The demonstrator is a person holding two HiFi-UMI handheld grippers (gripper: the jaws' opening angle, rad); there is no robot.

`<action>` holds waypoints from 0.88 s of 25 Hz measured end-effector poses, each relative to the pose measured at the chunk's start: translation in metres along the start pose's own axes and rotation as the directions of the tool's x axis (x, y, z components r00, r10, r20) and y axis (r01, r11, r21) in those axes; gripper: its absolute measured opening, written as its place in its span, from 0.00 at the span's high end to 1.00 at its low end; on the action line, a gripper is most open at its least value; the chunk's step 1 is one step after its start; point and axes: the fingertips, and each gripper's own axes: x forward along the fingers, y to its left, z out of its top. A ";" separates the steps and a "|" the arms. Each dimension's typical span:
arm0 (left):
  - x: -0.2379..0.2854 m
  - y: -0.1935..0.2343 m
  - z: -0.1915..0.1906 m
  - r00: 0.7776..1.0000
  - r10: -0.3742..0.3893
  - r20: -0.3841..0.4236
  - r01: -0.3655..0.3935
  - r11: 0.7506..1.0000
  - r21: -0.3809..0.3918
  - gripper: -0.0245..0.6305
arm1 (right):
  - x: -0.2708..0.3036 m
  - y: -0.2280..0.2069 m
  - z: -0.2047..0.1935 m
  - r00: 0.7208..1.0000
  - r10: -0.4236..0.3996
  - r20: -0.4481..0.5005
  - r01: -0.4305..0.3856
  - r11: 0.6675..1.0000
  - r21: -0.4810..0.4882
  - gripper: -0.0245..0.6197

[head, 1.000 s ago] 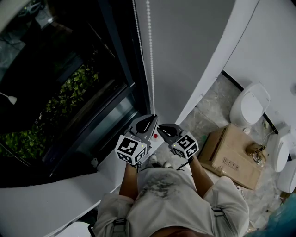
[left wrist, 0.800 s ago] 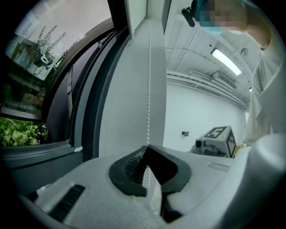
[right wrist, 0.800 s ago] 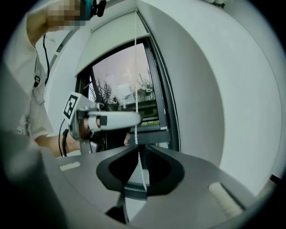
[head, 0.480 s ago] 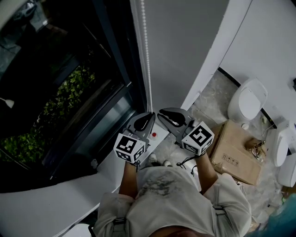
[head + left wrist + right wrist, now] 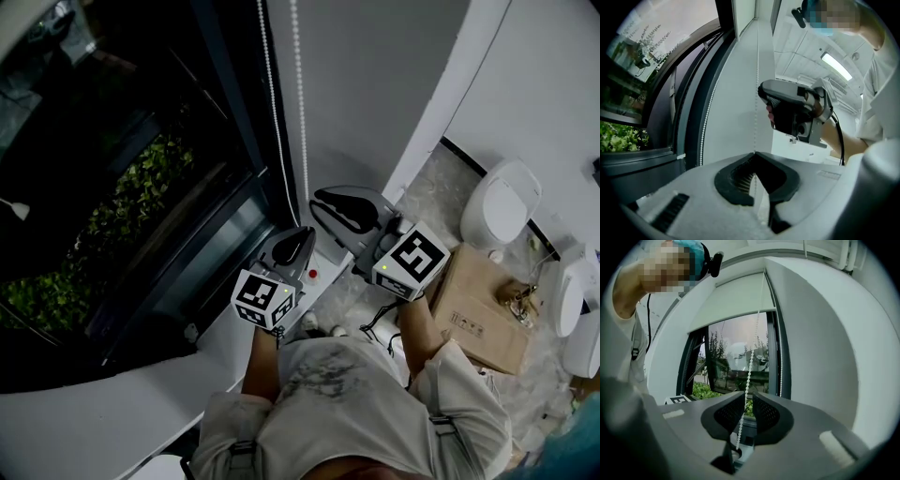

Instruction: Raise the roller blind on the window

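A white bead chain [image 5: 302,103] hangs in two strands beside the dark window [image 5: 112,178]. My left gripper [image 5: 298,234] is shut on the chain [image 5: 756,93], which runs straight up from its jaw tips [image 5: 755,153]. My right gripper [image 5: 323,200] is higher, just right of the same strand. Its jaws stand slightly apart, open, with the chain [image 5: 748,366] passing loosely between the pads [image 5: 766,414]. The pale roller blind [image 5: 736,298] covers the top of the window, its lower edge above the glass. The second strand [image 5: 708,112] hangs free by the frame.
A white sill [image 5: 94,412] runs below the window. On the floor to the right stand a toilet [image 5: 506,211], a cardboard box [image 5: 478,300] and more white fixtures [image 5: 572,309]. A grey wall [image 5: 375,84] is behind the chain.
My right gripper has risen along the chain, from beside the left gripper to well above it. The left gripper has stayed where it was, still shut on the chain.
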 end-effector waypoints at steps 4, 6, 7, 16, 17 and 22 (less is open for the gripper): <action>0.000 0.002 0.000 1.000 0.004 0.002 -0.004 1.000 -0.004 0.95 | 0.010 -0.004 0.014 1.000 0.021 0.010 -0.021 1.000 -0.003 0.86; 0.001 0.003 0.000 1.000 0.005 0.003 -0.005 1.000 -0.006 0.95 | 0.014 -0.004 0.019 0.999 0.043 0.024 -0.043 0.999 0.019 0.85; 0.002 0.003 -0.001 1.000 0.004 0.003 -0.004 1.000 -0.007 0.95 | 0.015 -0.004 0.021 0.998 0.051 0.033 -0.052 0.998 0.031 0.85; 0.006 0.002 -0.001 1.000 0.005 0.007 -0.005 1.000 -0.010 0.95 | 0.022 -0.008 0.027 0.998 0.058 0.038 -0.060 0.997 0.046 0.94; 0.006 0.003 0.000 1.000 0.006 0.008 -0.006 1.000 -0.011 0.95 | 0.022 -0.008 0.027 0.998 0.055 0.038 -0.056 0.997 0.045 0.94; 0.009 0.004 -0.008 1.000 0.007 -0.011 -0.007 1.000 -0.022 0.95 | 0.022 -0.010 0.020 1.000 0.020 0.019 -0.020 1.000 0.001 0.95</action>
